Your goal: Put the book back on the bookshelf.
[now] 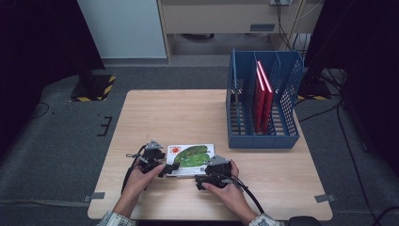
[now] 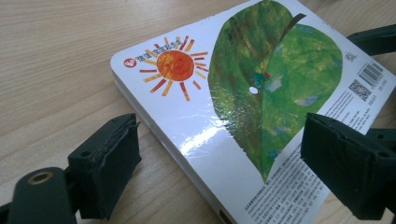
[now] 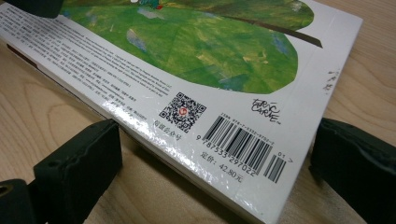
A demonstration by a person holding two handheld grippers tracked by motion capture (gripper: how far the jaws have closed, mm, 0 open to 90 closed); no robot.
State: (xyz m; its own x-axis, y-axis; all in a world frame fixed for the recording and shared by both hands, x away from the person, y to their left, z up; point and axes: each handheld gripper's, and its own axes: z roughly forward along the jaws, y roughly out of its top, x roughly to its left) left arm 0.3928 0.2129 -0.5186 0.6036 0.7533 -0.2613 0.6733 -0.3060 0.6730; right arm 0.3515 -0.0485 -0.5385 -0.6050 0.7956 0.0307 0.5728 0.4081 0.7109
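From above, one picture book (image 1: 190,159) lies flat on the wooden surface (image 1: 188,113) between my two tools; a blue rack (image 1: 263,101) holds two red books (image 1: 262,96). My left tool (image 2: 219,163) gapes around one corner, gripping nothing. My right tool (image 3: 212,172) straddles the barcode corner, open.

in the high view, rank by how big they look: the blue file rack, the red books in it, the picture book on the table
1. blue file rack, clearly largest.
2. picture book and red books: unsure. The red books stand edge-on and farther from the camera, while the picture book lies flat and is partly covered.
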